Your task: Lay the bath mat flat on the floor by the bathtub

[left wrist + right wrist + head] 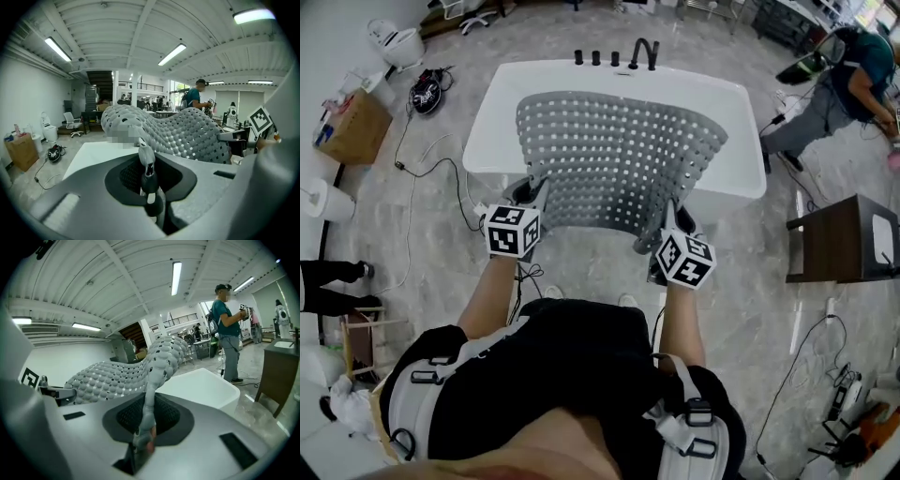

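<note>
A grey perforated bath mat (614, 159) hangs spread out in the air over the white bathtub (502, 103). My left gripper (528, 199) is shut on the mat's near left corner, my right gripper (668, 225) on its near right corner. In the left gripper view the mat (187, 133) rises from the jaws, its edge pinched between them (146, 161). From the right gripper view the mat (117, 376) arcs up and left, with its edge clamped in the jaws (146, 420). The far edge of the mat reaches toward the black faucet (643, 52).
A dark wooden side table (848, 239) stands at the right. A person in a teal shirt (853, 80) is at the far right. Cables (427, 173) trail on the marble floor left of the tub, near a cardboard box (352, 127).
</note>
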A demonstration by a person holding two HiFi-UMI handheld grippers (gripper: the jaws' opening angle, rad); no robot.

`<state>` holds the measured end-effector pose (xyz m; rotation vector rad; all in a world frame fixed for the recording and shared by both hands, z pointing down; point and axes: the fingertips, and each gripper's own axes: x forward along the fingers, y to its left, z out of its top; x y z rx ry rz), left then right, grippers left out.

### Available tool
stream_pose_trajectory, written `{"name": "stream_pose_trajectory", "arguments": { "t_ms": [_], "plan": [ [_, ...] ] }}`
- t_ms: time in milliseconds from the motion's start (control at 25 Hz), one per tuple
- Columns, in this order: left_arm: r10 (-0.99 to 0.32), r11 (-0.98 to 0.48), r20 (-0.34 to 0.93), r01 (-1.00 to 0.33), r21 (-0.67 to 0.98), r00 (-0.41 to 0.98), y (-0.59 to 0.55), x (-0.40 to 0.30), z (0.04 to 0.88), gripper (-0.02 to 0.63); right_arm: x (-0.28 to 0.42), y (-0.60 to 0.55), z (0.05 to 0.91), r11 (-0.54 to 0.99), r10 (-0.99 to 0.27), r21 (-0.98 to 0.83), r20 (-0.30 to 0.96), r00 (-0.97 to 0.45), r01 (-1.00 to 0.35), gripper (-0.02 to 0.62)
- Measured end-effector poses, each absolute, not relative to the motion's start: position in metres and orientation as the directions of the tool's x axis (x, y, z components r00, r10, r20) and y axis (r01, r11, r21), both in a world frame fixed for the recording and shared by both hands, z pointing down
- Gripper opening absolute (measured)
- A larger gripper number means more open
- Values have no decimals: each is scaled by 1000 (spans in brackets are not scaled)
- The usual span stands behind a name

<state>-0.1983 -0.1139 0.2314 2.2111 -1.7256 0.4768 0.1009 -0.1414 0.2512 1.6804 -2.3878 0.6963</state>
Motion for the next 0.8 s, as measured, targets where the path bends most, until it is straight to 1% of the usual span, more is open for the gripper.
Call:
{"name": "stream_pose_trajectory", "arguments": {
  "t_ms": [160, 320, 520, 680, 800],
  "plan": [
    [-832, -290, 475, -955, 66, 285, -116, -212, 257, 43, 87, -127, 272, 204, -855, -286, 413, -313, -936, 43],
    [-757, -332, 557, -935, 122, 341, -111, -200, 306, 43, 94, -111, 319, 142, -820, -278, 505, -271, -950, 43],
    [-641, -339, 668, -920, 197, 379, -83, -186, 396, 43, 100, -83, 406, 88, -726, -259, 644, -240, -962, 43],
    [-540, -285, 753, -923, 257, 376, -40, -174, 485, 43, 110, -49, 490, 72, -615, -240, 753, -232, -968, 43],
    [-492, -253, 786, -926, 282, 374, -24, -161, 552, 43, 116, -43, 555, 67, -550, -237, 801, -234, -969, 43]
  ]
}}
